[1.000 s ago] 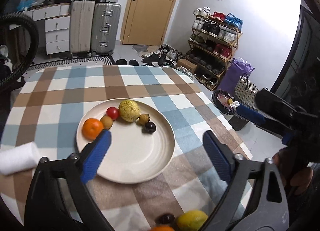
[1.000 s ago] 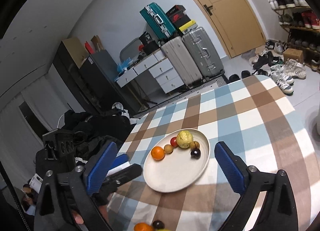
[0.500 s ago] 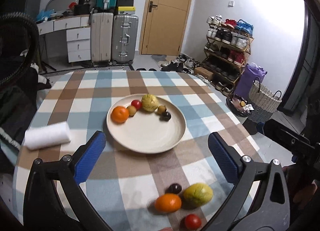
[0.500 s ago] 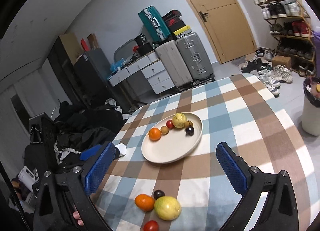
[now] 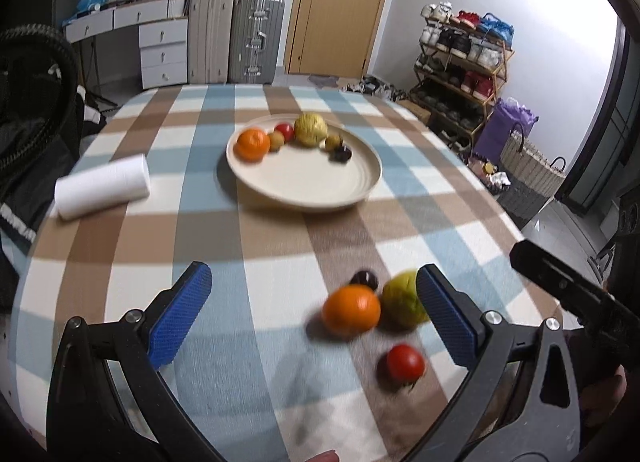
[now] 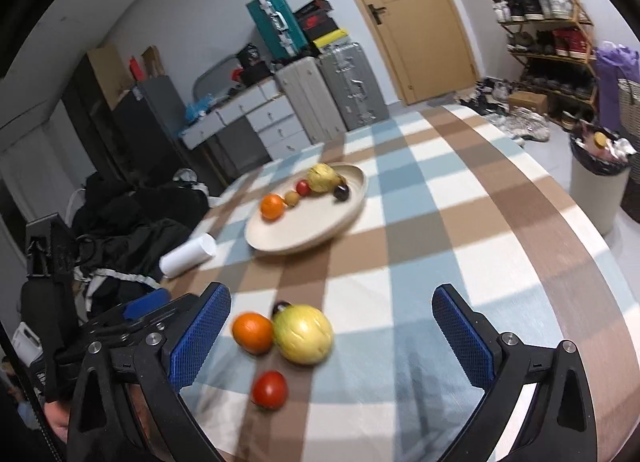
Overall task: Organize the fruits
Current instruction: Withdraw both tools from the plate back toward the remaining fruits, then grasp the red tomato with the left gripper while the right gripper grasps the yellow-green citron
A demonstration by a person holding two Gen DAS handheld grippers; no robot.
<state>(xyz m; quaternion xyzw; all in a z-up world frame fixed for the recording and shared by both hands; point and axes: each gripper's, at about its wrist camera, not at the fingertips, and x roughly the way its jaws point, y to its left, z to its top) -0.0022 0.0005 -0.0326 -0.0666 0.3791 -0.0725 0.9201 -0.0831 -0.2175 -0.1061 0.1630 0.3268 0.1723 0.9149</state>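
A cream plate (image 5: 308,186) (image 6: 304,230) sits mid-table and holds an orange (image 5: 252,145), a small tomato (image 5: 285,130), a yellow bumpy fruit (image 5: 311,129) and other small fruits. Near the front edge lie a loose orange (image 5: 351,313) (image 6: 253,333), a yellow-green fruit (image 5: 402,304) (image 6: 304,334), a red tomato (image 5: 405,362) (image 6: 269,389) and a dark plum (image 5: 365,279) (image 6: 281,307). My left gripper (image 5: 312,318) hangs open above the loose fruits with nothing in it. My right gripper (image 6: 332,338) is open too, empty, just over the same group.
A white paper roll (image 5: 103,187) (image 6: 188,255) lies left of the plate on the checked tablecloth (image 5: 280,242). Suitcases (image 5: 236,38), drawers, a door and a shoe rack (image 5: 464,58) stand behind. A bin (image 6: 600,178) stands right of the table. Dark clothes pile at left.
Both grippers have pulled back toward the front edge and dropped lower. The loose fruits now sit between the fingers' views. Both stay open.
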